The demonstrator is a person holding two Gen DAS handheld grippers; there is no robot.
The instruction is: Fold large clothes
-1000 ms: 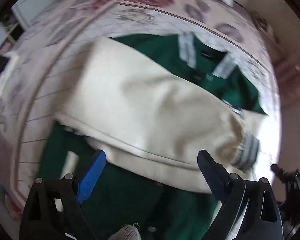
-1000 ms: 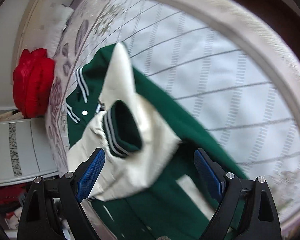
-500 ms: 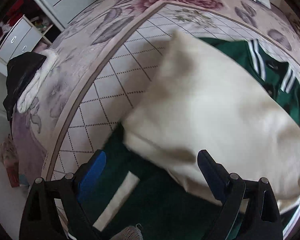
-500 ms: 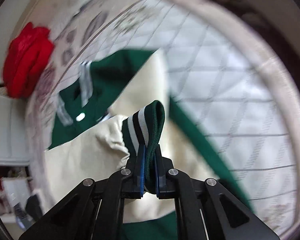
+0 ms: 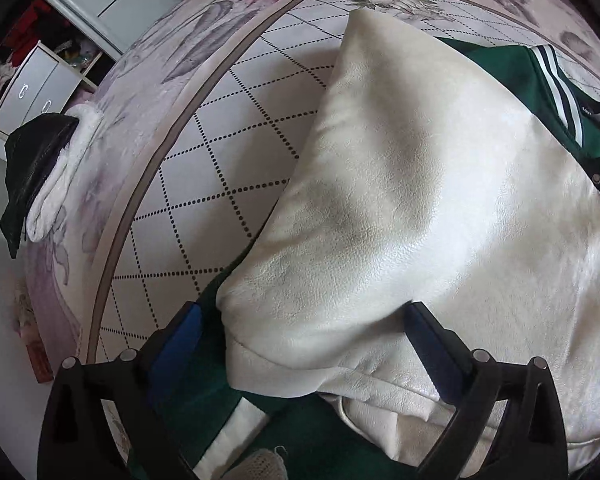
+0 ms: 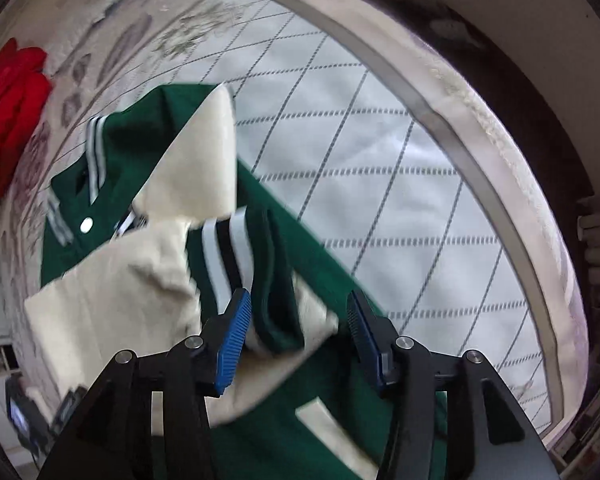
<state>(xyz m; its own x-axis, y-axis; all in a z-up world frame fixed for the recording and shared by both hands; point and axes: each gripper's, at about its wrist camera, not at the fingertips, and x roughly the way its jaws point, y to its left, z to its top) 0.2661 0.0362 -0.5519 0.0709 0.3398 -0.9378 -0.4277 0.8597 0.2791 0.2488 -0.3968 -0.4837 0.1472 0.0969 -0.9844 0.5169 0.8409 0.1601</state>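
A green varsity jacket (image 6: 292, 432) with cream sleeves lies on a quilted bed cover (image 6: 380, 184). In the left wrist view a cream sleeve (image 5: 400, 208) is folded across the green body (image 5: 300, 432), and my left gripper (image 5: 300, 332) is open around the sleeve's fold. In the right wrist view my right gripper (image 6: 298, 320) is open, with the striped green cuff (image 6: 244, 264) of the other cream sleeve (image 6: 132, 292) lying loose between its blue pads (image 6: 232, 340). The striped collar (image 6: 94, 156) is at the far end.
A red garment (image 6: 8, 112) lies at the bed's far corner. A black and white garment (image 5: 36, 176) hangs over the bed's left edge. White drawers (image 5: 32, 88) stand beyond it. The bed's piped border (image 6: 480, 152) curves along the right.
My right gripper, shut on the striped cuff half a second ago, has opened and the cuff has dropped onto the jacket. My left gripper has moved closer to the folded cream sleeve.
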